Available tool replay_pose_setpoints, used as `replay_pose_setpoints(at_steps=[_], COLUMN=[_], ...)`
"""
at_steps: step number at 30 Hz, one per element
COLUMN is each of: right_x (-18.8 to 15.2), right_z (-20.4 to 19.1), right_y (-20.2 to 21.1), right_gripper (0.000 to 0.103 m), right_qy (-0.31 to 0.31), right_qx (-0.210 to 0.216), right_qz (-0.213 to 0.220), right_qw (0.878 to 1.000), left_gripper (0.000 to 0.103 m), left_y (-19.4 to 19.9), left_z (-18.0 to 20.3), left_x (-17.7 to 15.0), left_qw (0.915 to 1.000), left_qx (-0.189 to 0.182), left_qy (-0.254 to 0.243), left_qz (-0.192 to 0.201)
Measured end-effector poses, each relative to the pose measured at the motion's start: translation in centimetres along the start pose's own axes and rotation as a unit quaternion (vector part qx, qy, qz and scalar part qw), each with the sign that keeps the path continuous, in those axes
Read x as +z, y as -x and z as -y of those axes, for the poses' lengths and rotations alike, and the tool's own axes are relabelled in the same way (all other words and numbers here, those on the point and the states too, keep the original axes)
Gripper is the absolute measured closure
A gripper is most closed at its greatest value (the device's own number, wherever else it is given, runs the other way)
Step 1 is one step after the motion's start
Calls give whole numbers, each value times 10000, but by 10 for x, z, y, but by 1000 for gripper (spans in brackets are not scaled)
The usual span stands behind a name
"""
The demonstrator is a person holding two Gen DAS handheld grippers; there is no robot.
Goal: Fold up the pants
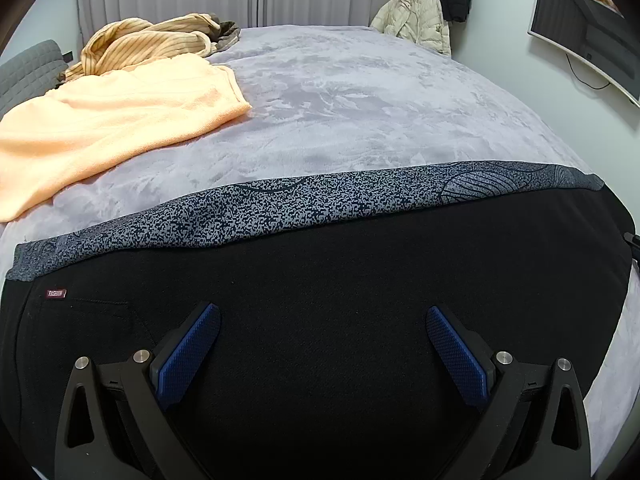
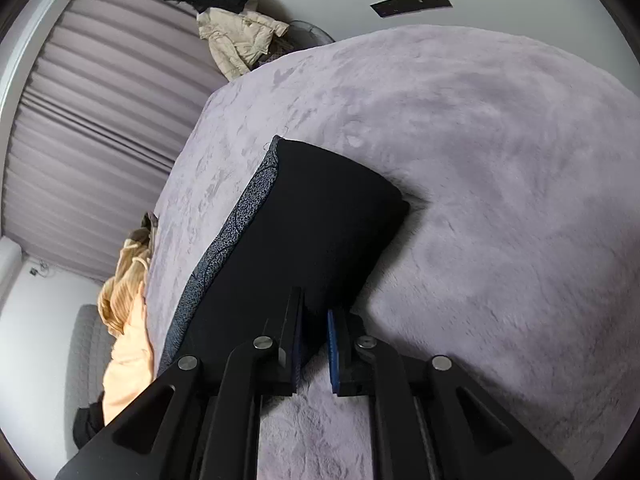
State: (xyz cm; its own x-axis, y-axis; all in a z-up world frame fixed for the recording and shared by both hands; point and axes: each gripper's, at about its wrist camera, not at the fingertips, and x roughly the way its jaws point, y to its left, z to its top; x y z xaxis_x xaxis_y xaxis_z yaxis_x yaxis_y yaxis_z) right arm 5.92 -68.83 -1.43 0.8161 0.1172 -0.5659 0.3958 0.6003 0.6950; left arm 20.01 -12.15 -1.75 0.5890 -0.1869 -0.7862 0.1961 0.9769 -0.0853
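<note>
Black pants (image 1: 320,280) lie flat on the lilac bed cover (image 1: 360,100), with a speckled grey band (image 1: 304,208) along their far edge and a small red label at the left. My left gripper (image 1: 322,316) hovers just over the black cloth, its blue pads (image 1: 188,352) wide open with nothing pinched. In the right wrist view the pants (image 2: 320,208) stretch away from me as a long folded strip. My right gripper (image 2: 316,308) is rolled sideways at the strip's near edge. Its fingers are almost together, with the black hem caught between them.
An orange towel (image 1: 112,120) and a striped yellow garment (image 1: 148,38) lie on the bed's far left. A beige jacket (image 1: 416,16) hangs at the far corner and a screen (image 1: 588,36) is on the right wall. Bare bed cover (image 2: 500,200) spreads right of the pants.
</note>
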Motion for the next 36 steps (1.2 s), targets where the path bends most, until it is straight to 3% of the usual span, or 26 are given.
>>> replay_pose_setpoints(at_steps=[2, 5, 8, 10, 12, 15, 18, 20, 25, 29, 32, 36], right_x=[-4, -16, -32, -42, -51, -62, -70, -73, -79, -82, -77, -79], right_z=[5, -7, -34, -50, -57, -46, -40, -41, -38, -42, -39, -40], right_y=[10, 25, 30, 17, -1, -21, -19, -18, -17, -20, -19, -19], right_gripper=[88, 84, 83, 72, 60, 60, 61, 61, 61, 61, 61, 61], right_qy=[-145, 157, 661, 875, 939, 896, 1116, 1256, 1342, 1395, 1400, 1467], right_qx=[-88, -125, 354, 682, 708, 640, 844, 853, 974, 967, 1005, 1011], right_qz=[24, 120, 89, -159, -279, -148, 104, 162, 346, 389, 398, 448], right_qw=[9999, 9997, 9971, 9937, 9927, 9938, 9901, 9883, 9855, 9847, 9842, 9830], left_gripper=[0, 0, 0, 0, 0, 0, 0, 0, 0, 0, 0, 0], left_y=[0, 0, 0, 0, 0, 0, 3, 10, 29, -6, -47, -81], left_z=[0, 0, 0, 0, 0, 1, 8, 18, 81, 138, 150, 145], left_x=[0, -1, -1, -1, -1, 0, 12, 22, 55, 76, 90, 112], left_qw=[10000, 10000, 10000, 10000, 10000, 10000, 9988, 9978, 9959, 9942, 9938, 9954], left_qx=[7, 20, 28, 30, 31, 67, 227, -17, -678, -209, -162, 46], left_qy=[-6, -9, -14, -15, -17, -18, -76, -72, -388, -857, -614, -237], left_qz=[12, 41, 58, 55, 56, -2, -434, -652, -451, -608, -918, -931])
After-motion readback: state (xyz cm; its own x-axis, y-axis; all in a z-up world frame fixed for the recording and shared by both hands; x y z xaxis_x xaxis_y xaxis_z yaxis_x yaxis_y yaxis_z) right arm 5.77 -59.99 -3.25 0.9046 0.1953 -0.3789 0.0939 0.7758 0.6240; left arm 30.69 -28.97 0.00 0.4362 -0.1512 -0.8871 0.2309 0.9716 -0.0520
